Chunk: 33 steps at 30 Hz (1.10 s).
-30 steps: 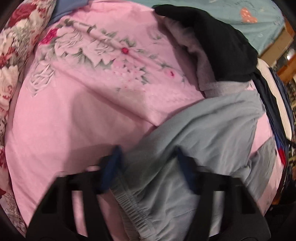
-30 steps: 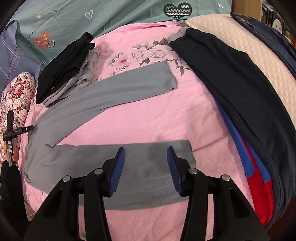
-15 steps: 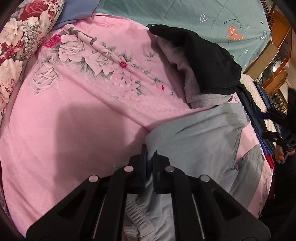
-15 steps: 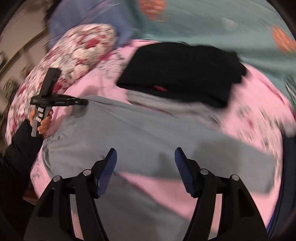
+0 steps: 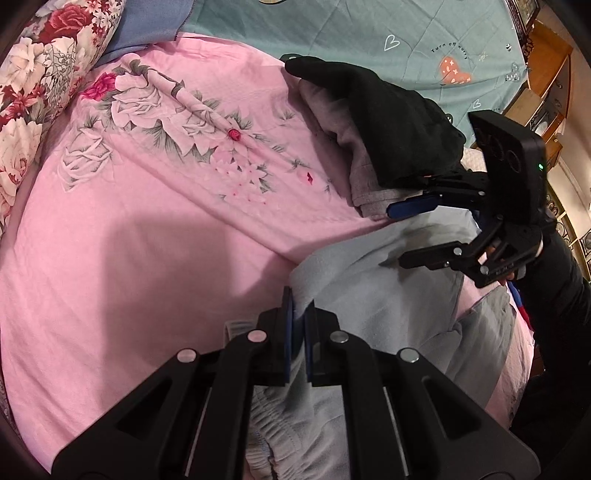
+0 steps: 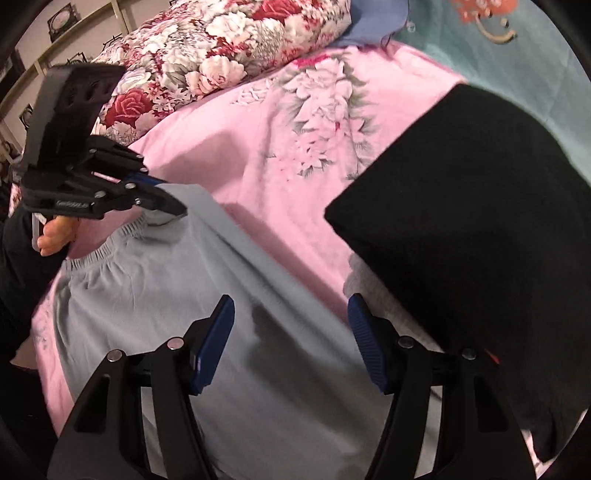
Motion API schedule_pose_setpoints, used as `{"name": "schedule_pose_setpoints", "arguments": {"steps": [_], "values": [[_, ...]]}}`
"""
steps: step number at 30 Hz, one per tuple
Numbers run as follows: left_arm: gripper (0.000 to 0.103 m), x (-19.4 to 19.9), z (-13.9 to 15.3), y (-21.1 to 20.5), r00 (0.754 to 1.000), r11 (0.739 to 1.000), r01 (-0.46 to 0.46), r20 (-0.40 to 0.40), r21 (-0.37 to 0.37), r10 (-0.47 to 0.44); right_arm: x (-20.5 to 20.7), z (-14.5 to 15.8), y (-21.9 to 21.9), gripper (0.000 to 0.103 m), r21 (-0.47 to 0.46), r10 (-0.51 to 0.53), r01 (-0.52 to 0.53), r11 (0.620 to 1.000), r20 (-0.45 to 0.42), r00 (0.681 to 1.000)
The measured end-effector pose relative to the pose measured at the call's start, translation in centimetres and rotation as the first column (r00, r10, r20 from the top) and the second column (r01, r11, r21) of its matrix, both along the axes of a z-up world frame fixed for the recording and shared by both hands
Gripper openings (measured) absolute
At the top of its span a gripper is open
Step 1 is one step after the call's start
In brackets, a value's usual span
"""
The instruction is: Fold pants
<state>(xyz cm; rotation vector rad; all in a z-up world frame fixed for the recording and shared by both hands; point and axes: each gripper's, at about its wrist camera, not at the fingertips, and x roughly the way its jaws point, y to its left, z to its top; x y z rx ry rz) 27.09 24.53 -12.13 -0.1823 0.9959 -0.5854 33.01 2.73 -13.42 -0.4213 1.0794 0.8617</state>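
Grey pants (image 5: 388, 306) lie on a pink floral bedsheet (image 5: 129, 229). My left gripper (image 5: 298, 314) is shut on the pants at a corner of the elastic waistband and lifts the cloth a little. It also shows in the right wrist view (image 6: 173, 208), pinching the waistband. My right gripper (image 6: 291, 321) is open just above the pants (image 6: 221, 332), beside the folded clothes. It shows at the right in the left wrist view (image 5: 397, 236), jaws apart over the grey cloth.
A folded black garment (image 6: 472, 229) lies on a folded grey one (image 5: 354, 158) close to the right gripper. A floral pillow (image 6: 229, 48) lies at the bed's head. A teal quilt (image 5: 369, 33) lies beyond. Wooden furniture (image 5: 546, 81) stands at the far right.
The left gripper has closed on the waistband. The right gripper has swung from the pant legs across to the waist area beside the folded clothes, still open.
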Motion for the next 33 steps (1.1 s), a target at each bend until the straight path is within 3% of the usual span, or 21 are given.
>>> {"name": "schedule_pose_setpoints", "arguments": {"steps": [3,8,13,14,15,18,20,26,33], "values": [[0.005,-0.1,0.1,0.1,1.000,1.000,0.004,0.003,-0.007,-0.004,0.8,-0.5,-0.5,0.061,0.044,0.004,-0.002,0.999,-0.060,0.998],[0.005,-0.5,0.2,0.0,1.000,1.000,0.009,0.007,-0.012,-0.009,1.6,-1.6,-1.4,0.039,0.044,-0.009,0.015,0.999,-0.136,0.991],[0.005,-0.2,-0.1,0.1,1.000,1.000,-0.006,-0.004,0.000,0.006,1.3,-2.8,-0.9,0.033,-0.044,-0.027,0.025,0.999,-0.063,0.998],[0.005,-0.1,-0.3,0.1,1.000,1.000,-0.017,-0.009,0.008,0.017,0.9,-2.7,-0.6,0.028,-0.054,-0.022,0.019,0.998,-0.046,0.999],[0.005,0.0,-0.3,0.2,1.000,0.999,-0.030,-0.010,0.012,0.030,0.4,-2.4,-0.3,0.008,-0.056,-0.001,-0.001,0.998,-0.028,1.000],[0.006,0.4,-0.3,0.9,0.998,0.998,-0.066,-0.010,-0.011,0.066,-0.6,-1.1,0.4,0.006,-0.053,0.031,-0.028,0.998,0.050,0.998],[0.007,0.7,-0.5,1.2,0.996,0.996,-0.091,-0.016,-0.013,0.090,-0.1,-0.6,0.5,0.006,-0.035,0.003,-0.002,0.999,0.052,0.999],[0.007,1.5,-1.9,0.0,0.996,0.994,-0.082,-0.036,0.079,0.085,0.5,-2.9,1.4,0.006,-0.096,-0.039,0.044,0.994,0.055,0.998],[0.005,-2.2,2.1,-0.3,0.997,0.997,-0.057,0.058,0.061,0.054,-2.7,1.4,0.8,0.006,-0.045,-0.045,0.049,0.998,0.079,0.996]]}}
